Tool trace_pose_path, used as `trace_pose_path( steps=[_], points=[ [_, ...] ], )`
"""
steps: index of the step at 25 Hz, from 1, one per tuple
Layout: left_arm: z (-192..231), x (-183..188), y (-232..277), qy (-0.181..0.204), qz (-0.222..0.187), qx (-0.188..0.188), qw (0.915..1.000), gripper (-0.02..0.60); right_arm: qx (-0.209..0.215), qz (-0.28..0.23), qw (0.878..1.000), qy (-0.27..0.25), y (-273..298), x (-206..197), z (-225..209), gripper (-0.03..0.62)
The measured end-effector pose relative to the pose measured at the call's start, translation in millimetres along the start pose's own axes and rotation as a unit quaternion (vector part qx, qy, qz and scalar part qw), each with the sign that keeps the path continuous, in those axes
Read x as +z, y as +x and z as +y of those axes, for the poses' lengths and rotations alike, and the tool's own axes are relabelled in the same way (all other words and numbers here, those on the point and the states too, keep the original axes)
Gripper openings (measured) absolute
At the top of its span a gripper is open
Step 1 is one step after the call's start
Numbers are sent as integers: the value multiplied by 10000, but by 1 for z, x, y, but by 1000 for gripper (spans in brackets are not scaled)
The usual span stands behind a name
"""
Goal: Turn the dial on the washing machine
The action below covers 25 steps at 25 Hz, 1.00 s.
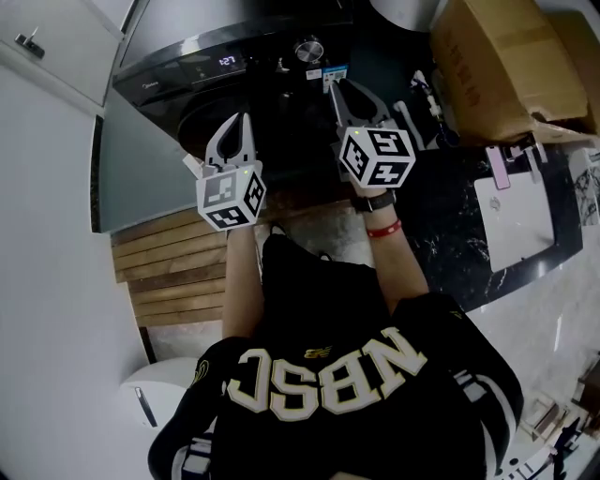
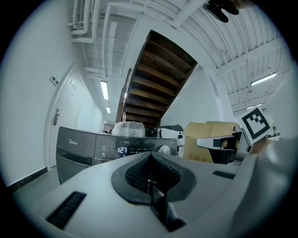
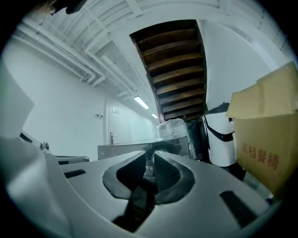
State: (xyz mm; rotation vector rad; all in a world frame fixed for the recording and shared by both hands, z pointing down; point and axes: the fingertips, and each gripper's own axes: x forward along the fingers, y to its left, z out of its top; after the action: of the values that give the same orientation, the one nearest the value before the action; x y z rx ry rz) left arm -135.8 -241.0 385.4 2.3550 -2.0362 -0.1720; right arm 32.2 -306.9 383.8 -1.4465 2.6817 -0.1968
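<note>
Overhead first: shows one washing machine (image 1: 216, 23) at the top of frame, with one dial (image 1: 308, 49) at the right end of its control panel (image 1: 267, 64) and one lit display (image 1: 227, 61) further left. Counts two grippers, both aimed at the panel, neither touching it. Places the left gripper (image 1: 246, 120) well short and left of the dial, and the right gripper (image 1: 333, 86) just below the dial, apart from it. Adds one cardboard box (image 1: 487, 66) at the right.

Next, from the left gripper view: finds jaws pressed together on nothing, with the dial (image 2: 164, 149) beyond and to the right. Picks out one plastic-wrapped bundle (image 2: 128, 128) atop the machine.

Lastly, from the right gripper view: finds jaws almost together, a slim slit left, nothing clamped, the panel straight ahead through the slit.

Probably risks butting the knob's face rather than straddling it, given so narrow a gap. Could also skid onto neighbouring buttons and change a setting, or pinch air if closed before reaching.
</note>
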Motion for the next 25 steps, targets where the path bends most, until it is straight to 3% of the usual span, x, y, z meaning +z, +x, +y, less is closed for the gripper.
trace_pose_path(
  steps=[3,6,25],
  points=[
    [-3,3,-6,45,-46,6,10000,15,71,-81,9981,-612,-7,1,13,45],
    [-8,8,-11,128,-107,4,9999,15,90,-174,9959,-881,-13,6,23,33],
    [-7,24,-21,361,-308,13,9989,15,113,-30,9965,-828,-21,-11,32,8]
  ],
)
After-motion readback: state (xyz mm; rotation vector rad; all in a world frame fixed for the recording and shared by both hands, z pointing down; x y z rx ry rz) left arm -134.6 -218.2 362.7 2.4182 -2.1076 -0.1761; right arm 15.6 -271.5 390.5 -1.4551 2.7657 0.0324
